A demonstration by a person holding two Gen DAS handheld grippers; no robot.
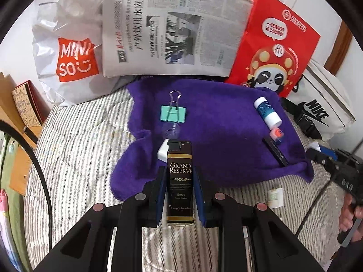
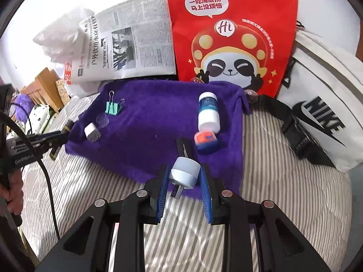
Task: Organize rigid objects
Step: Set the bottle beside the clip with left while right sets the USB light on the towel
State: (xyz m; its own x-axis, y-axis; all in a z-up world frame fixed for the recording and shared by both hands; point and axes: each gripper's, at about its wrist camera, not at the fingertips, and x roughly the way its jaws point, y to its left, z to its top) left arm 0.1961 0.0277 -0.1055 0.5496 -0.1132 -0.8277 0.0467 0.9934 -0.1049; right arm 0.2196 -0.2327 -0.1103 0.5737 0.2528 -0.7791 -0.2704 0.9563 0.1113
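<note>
My left gripper (image 1: 179, 170) is shut on a black "Grand Reserve" lighter (image 1: 179, 181), held over the near edge of a purple towel (image 1: 215, 113). My right gripper (image 2: 184, 170) is shut on a pale blue-white cylinder (image 2: 185, 172) over the towel's near edge (image 2: 158, 113). On the towel lie a mint binder clip (image 1: 173, 113), a white charger cube (image 2: 92, 132), a clear round disc (image 2: 102, 120), a white and blue bottle (image 2: 208, 112), an orange and blue block (image 2: 206, 141) and a black stick (image 1: 275, 151).
The towel lies on a striped bed cover (image 1: 79, 140). Behind it lean a white Miniso bag (image 1: 68, 52), a newspaper (image 1: 170, 29), a red panda bag (image 2: 231, 34) and a white Nike bag (image 2: 322, 113). A small white tag (image 1: 275, 195) lies on the stripes.
</note>
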